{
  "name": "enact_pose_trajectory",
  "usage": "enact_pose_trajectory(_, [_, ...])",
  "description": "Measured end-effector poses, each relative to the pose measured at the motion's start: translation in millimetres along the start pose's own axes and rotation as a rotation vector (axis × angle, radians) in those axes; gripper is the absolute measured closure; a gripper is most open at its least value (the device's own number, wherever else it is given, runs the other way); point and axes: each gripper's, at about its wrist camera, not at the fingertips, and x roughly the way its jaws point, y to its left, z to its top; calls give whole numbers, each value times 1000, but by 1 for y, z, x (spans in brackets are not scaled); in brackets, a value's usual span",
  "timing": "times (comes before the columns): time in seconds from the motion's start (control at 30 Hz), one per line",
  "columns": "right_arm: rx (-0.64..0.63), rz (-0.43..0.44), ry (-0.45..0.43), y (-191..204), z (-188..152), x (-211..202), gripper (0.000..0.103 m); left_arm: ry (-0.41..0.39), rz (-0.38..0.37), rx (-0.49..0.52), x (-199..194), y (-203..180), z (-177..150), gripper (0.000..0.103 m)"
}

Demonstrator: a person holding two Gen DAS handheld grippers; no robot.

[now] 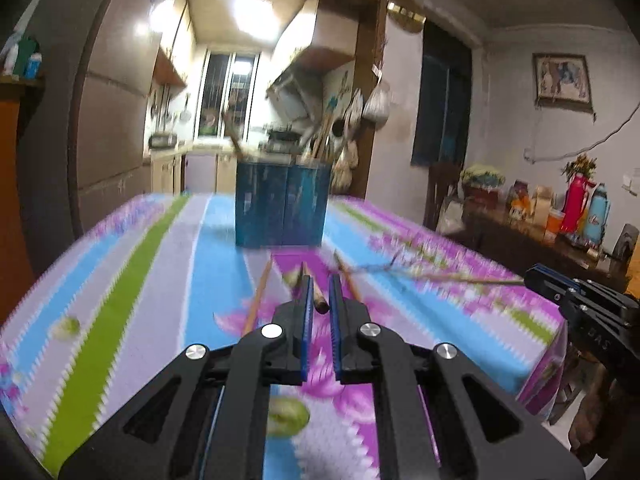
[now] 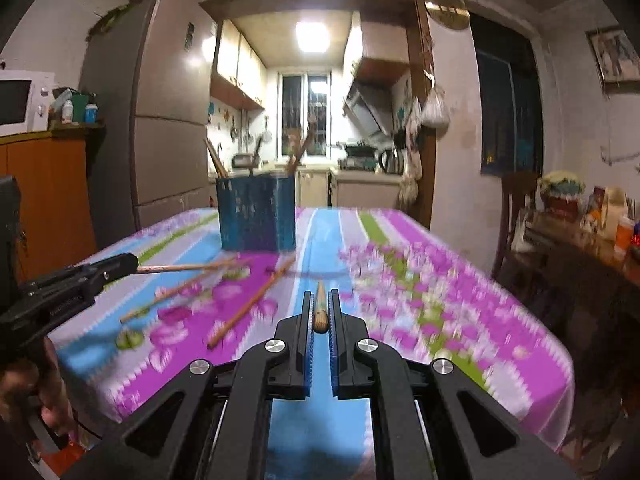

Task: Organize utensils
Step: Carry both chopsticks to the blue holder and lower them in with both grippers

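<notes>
Up close, each black two-finger gripper with blue pads pinches one brown wooden chopstick: the left gripper (image 1: 319, 286) holds its chopstick (image 1: 317, 295), the right gripper (image 2: 320, 304) its own chopstick (image 2: 320, 308). Behind them, a blue slotted utensil holder (image 2: 257, 213) stands on the floral striped tablecloth (image 2: 460, 320), near two loose chopsticks (image 2: 252, 304).

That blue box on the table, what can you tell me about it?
The blue rectangular utensil holder stands upright on the striped floral tablecloth, toward its far end. It looks like perforated plastic, with a seam dividing it into compartments. Wooden sticks and utensil handles lean out of its open top. Neither gripper touches it.
</notes>
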Motion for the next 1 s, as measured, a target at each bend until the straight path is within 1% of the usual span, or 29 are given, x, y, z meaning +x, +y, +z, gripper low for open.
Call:
enact_pose_trajectory(0.1, [-37, 26, -41, 1, 20, -3, 95, -64, -15, 32, -5, -7, 27, 97])
enact_pose_trajectory(0.2, [-75, 61, -82, 0, 47, 0, 95, -111, -26, 53, -3, -12, 47, 97])
enact_pose_trajectory(0.3, [-75, 102, -94, -7, 71, 9, 95, -156, -35, 80, 4, -19, 70, 97])
enact_pose_trajectory(0.4, [-61, 135, -84, -19, 89, 23, 95, -168, -50, 91, 14, -23, 85, 97])
enact_pose_trajectory(0.47, [-49, 150, -75, -26, 98, 34, 95, -159, -54, 89, 24, -23, 94, 97])
enact_pose_trajectory(0.53, [-48, 158, -74, -31, 106, 41, 95, -146, -61, 72, 25, -20, 95, 97])
enact_pose_trajectory(0.6, [-51, 166, -75, -32, 111, 44, 95, -123, -58, 65, 23, -14, 88, 97])
enact_pose_trajectory(0.7, [-59, 184, -80, -31, 111, 42, 95, -72, -45, 52, 14, -1, 67, 97])
enact_pose_trajectory(0.77, [-65, 197, -75, -29, 108, 41, 95, -7, -23, 37, 7, 11, 42, 97])
enact_pose_trajectory(0.8, [-67, 201, -73, -28, 106, 40, 95, 34, -10, 29, 2, 16, 23, 97])
enact_pose_trajectory(0.87, [-67, 207, -71, -27, 102, 38, 95, 94, 14, 33, -6, 23, -5, 96])
enact_pose_trajectory(0.9, [-68, 209, -70, -26, 102, 37, 95, 117, 25, 18, -13, 27, -19, 96])
enact_pose_trajectory(0.93, [-67, 213, -67, -26, 101, 34, 95, 131, 34, 7, -19, 31, -28, 94])
enact_pose_trajectory(1.0, [-71, 216, -64, -24, 100, 31, 95, 145, 77, -3, -33, 37, -51, 80])
